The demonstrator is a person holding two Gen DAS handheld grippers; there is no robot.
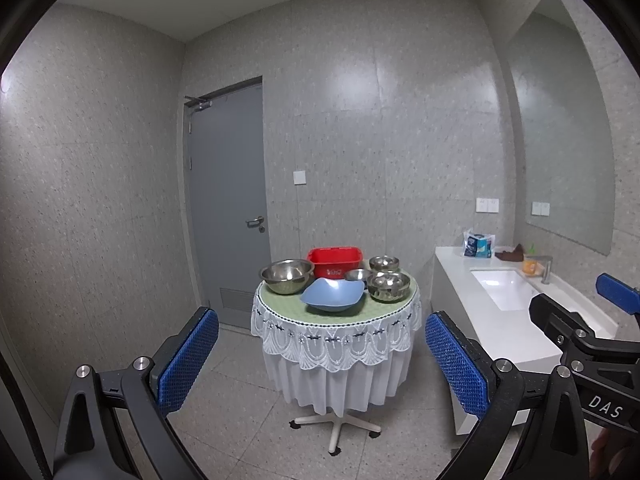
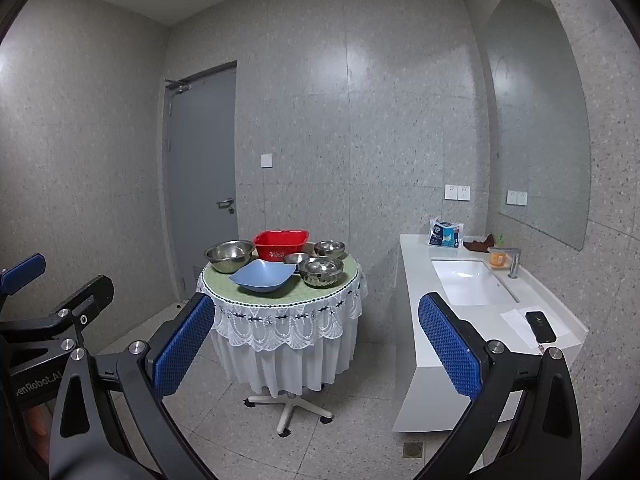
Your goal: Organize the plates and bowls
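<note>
Near the table's [image 1: 336, 312] rim sits the blue bowl [image 1: 333, 295].

Red basin [image 1: 335, 263] partly hidden behind bowls; its white lettering too small to read; small steel bowl [image 1: 357, 275] half-hidden.

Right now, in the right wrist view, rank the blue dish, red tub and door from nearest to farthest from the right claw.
1. Blue dish: front of the table, nearest the right claw.
2. Red tub: back of the table, behind the dish.
3. Door: at the far wall, left of the table.
</note>
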